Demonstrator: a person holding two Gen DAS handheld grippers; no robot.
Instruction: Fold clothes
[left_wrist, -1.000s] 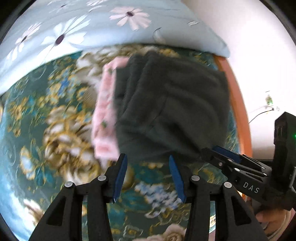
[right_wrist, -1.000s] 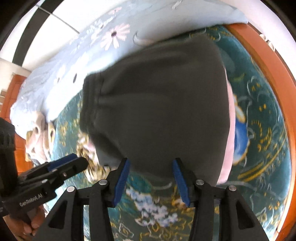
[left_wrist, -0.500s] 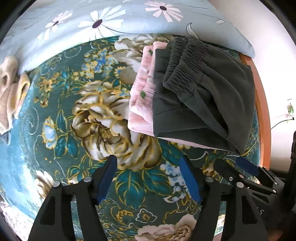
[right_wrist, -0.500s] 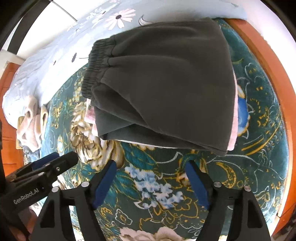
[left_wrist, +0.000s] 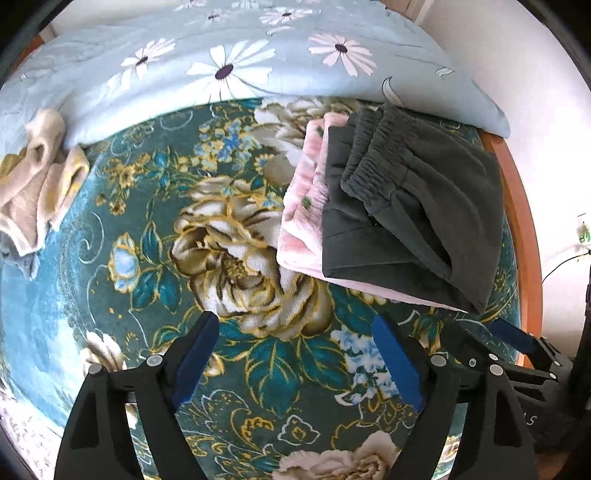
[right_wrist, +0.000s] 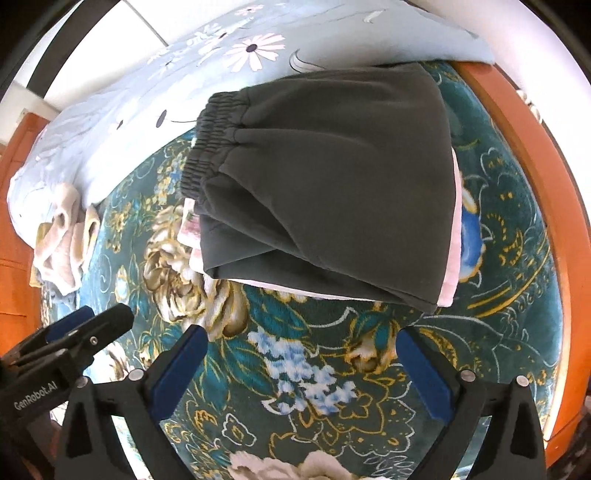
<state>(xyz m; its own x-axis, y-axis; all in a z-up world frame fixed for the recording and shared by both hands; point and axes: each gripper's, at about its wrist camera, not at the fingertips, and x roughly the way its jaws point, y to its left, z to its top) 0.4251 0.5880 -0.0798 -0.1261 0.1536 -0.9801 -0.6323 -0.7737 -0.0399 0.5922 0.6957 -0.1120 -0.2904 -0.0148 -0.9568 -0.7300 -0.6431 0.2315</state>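
Fingers (left_wrist: 195, 354) of the left gripper (left_wrist: 299, 362) are standing wide apart at the bottom of the left view, holding nothing, over the green flowered blanket (left_wrist: 229, 258). In the right view the right gripper (right_wrist: 303, 373) is likewise gaping wide and empty at the bottom of the frame. Beyond them, in the upper right of the left view, the dark grey trousers (left_wrist: 424, 210) are lying folded on a pink garment (left_wrist: 303, 206), their long axis running from the gathered waistband at the upper left toward the lower right. The pink garment is mostly hiding beneath them, showing only along its edges. Farther off, at the left edge, a cream cloth (left_wrist: 40, 181) is lying crumpled, partly cut off. A pale blue daisy quilt (left_wrist: 236, 70) is filling the top.
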